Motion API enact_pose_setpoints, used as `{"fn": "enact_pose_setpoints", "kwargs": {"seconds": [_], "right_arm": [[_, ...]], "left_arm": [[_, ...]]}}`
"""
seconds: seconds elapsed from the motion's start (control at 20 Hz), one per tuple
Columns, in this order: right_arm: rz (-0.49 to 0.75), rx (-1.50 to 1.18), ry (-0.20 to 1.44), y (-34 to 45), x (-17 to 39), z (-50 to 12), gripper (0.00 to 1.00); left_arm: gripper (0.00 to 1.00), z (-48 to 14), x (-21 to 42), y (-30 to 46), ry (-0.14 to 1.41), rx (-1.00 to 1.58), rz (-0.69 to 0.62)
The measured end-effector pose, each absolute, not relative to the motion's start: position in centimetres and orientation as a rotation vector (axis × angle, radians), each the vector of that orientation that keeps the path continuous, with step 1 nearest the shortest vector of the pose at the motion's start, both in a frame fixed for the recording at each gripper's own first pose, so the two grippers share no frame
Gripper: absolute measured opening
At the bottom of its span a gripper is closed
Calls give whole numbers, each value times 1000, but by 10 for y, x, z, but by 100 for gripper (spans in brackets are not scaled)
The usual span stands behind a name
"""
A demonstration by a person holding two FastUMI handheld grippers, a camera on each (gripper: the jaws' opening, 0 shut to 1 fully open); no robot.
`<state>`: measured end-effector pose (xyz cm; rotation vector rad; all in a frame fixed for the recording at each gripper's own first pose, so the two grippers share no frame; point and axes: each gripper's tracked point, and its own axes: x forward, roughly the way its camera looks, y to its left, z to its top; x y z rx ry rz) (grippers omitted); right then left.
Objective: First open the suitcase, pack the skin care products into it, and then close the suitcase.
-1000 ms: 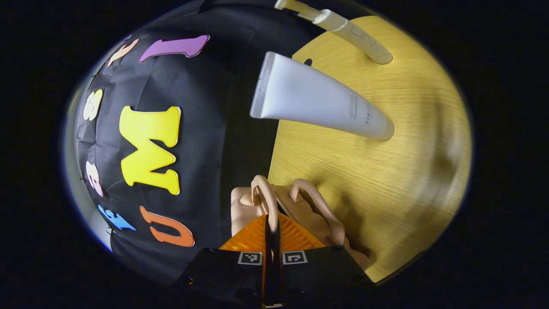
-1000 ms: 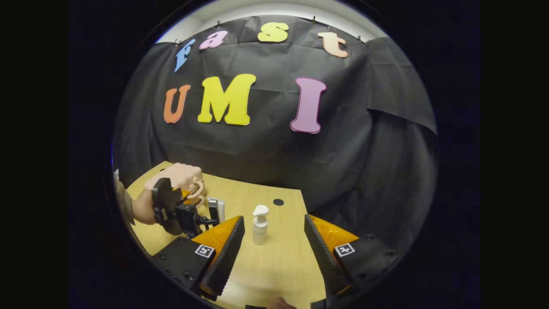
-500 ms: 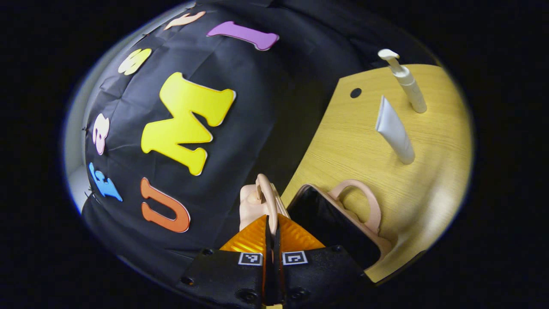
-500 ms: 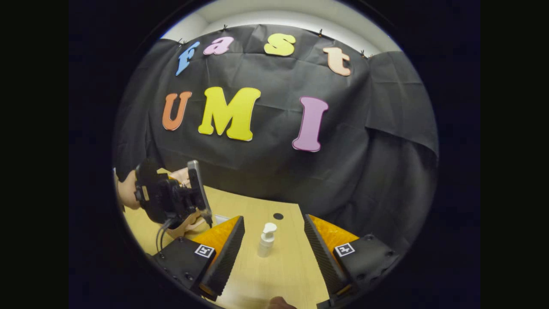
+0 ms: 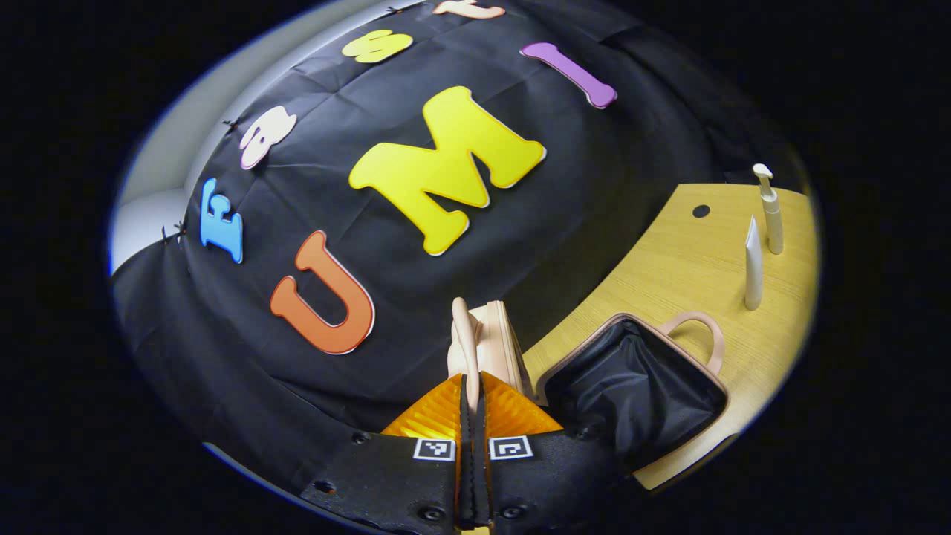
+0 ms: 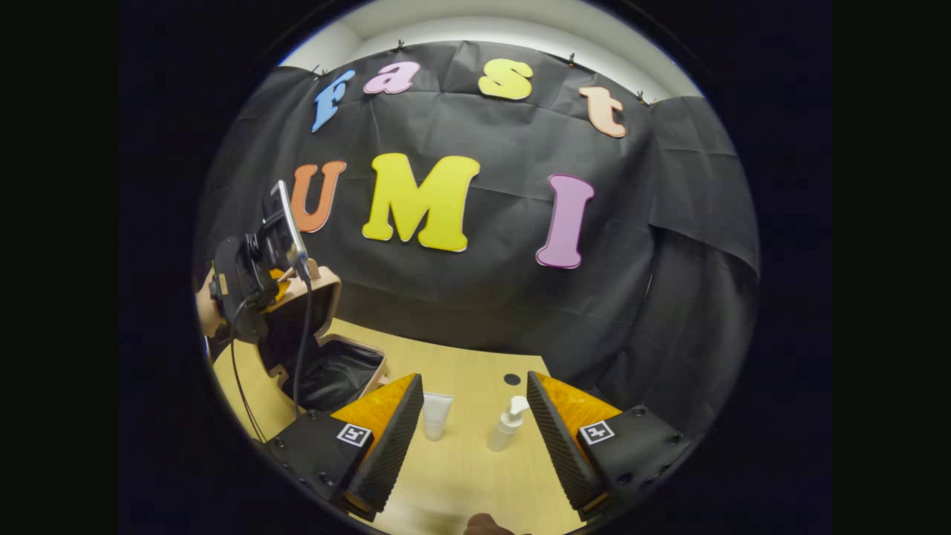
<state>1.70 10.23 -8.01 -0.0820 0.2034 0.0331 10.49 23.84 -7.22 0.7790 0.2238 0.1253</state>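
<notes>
A small peach suitcase [image 5: 631, 386] with black lining stands open on the wooden table [image 5: 669, 253]. Its lid [image 5: 487, 342] is raised nearly upright, and my left gripper [image 5: 470, 386] is shut on the lid's handle. Right of the case stand a white tube [image 5: 752, 264] and a white pump bottle [image 5: 771, 212]. In the right gripper view, the left gripper [image 6: 252, 275] and a hand hold the lid [image 6: 316, 297] up over the open base [image 6: 334, 375]. My right gripper [image 6: 475, 438] hangs open above the table, with the tube [image 6: 436, 414] and pump bottle [image 6: 505, 427] standing just beyond its fingers.
The table [image 6: 461, 371] ends at the black cloth wall behind it. A small dark hole [image 5: 700, 211] sits near the table's back edge, behind the bottle. A cable hangs from the left gripper down past the suitcase.
The left gripper has swung the lid up from nearly closed to wide open, exposing the black lining. The right gripper stayed open and shifted slightly, bringing the tube into its view.
</notes>
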Motion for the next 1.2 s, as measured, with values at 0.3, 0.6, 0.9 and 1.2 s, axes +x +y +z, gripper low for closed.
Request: {"fn": "enact_pose_setpoints", "kwargs": {"seconds": [0.3, 0.6, 0.9, 1.2], "right_arm": [[79, -136, 207, 168, 16, -80, 81], [119, -153, 187, 230, 11, -68, 83], [100, -166, 144, 253, 16, -41, 83], [-19, -91, 214, 212, 17, -51, 83]], "left_arm": [[2, -69, 98, 317, 165, 647, 148], [3, -93, 104, 406, 169, 441, 134], [3, -144, 115, 479, 222, 70, 116], [2, -231, 125, 519, 340, -290, 104]]}}
